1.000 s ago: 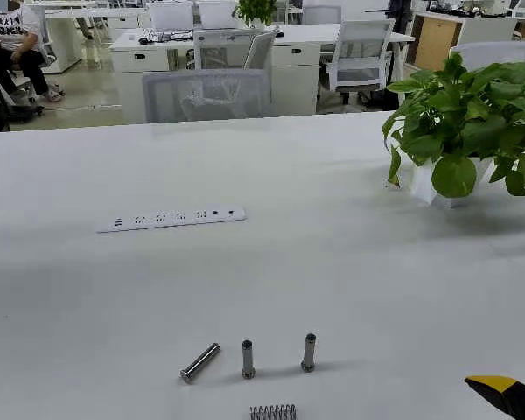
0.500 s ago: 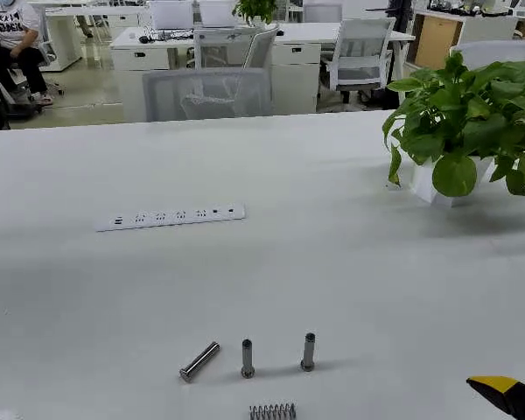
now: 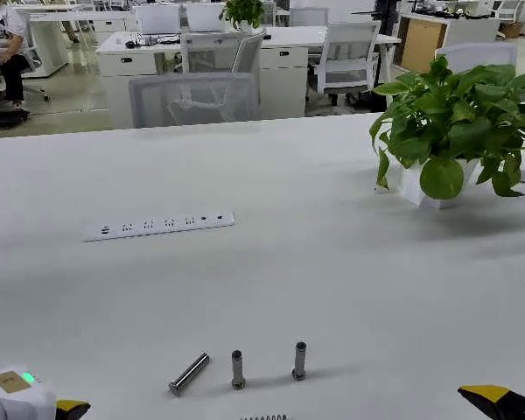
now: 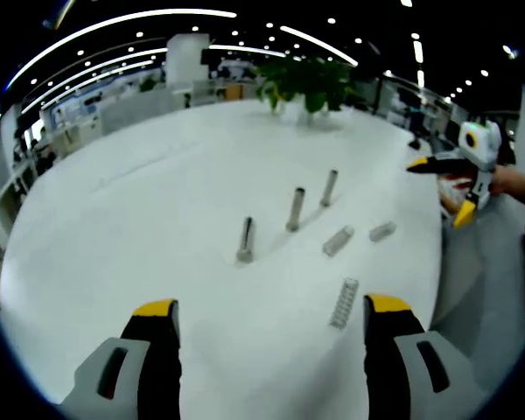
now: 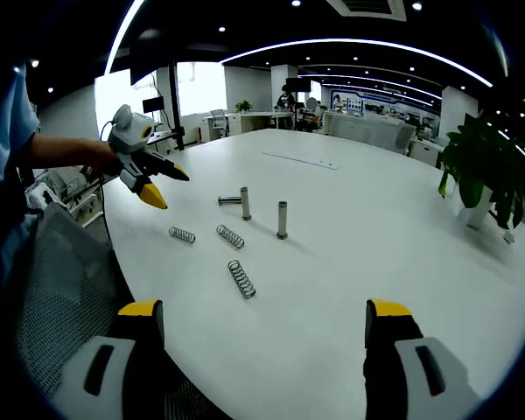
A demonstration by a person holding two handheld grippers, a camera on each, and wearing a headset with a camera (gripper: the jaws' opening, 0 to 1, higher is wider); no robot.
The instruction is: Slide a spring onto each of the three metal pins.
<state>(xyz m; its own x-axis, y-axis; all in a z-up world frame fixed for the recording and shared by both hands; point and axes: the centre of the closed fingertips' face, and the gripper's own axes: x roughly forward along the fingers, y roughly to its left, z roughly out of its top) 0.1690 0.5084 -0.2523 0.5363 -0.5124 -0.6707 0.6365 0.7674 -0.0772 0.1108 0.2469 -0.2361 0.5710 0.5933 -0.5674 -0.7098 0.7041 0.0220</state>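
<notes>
1. The broad white workbench top [image 3: 350, 280] is smooth. Anything round that gets knocked here would probably roll, and the near edge is close to the work.
2. The leafy green plant [image 3: 455, 114] in its white pot stands well apart at the far right, so it is unlikely to get in the way.
3. The long white power strip [image 3: 157, 226] lies well behind the pins and clear of them.
4. The left gripper [image 4: 271, 306], grey with yellow tips, has its jaws spread wide and holds nothing; it hovers short of the nearest spring. The right gripper [image 5: 262, 307], built the same, is also wide apart and empty, off the near edge.
5. Of the three short grey metal pins, the middle pin [image 3: 237, 369] and the right pin [image 3: 298, 360] stand upright on flanged bases. The fallen pin [image 3: 188, 374] lies just left of them. A stray jaw could topple the standing two, and the fallen one may roll when picked up.
6. The three small coiled wire springs [image 5: 230, 236] lie loose between the pins and the near edge, and none is on a pin yet. Squeezing one too hard could buckle it or make it shoot out of the jaws.
</notes>
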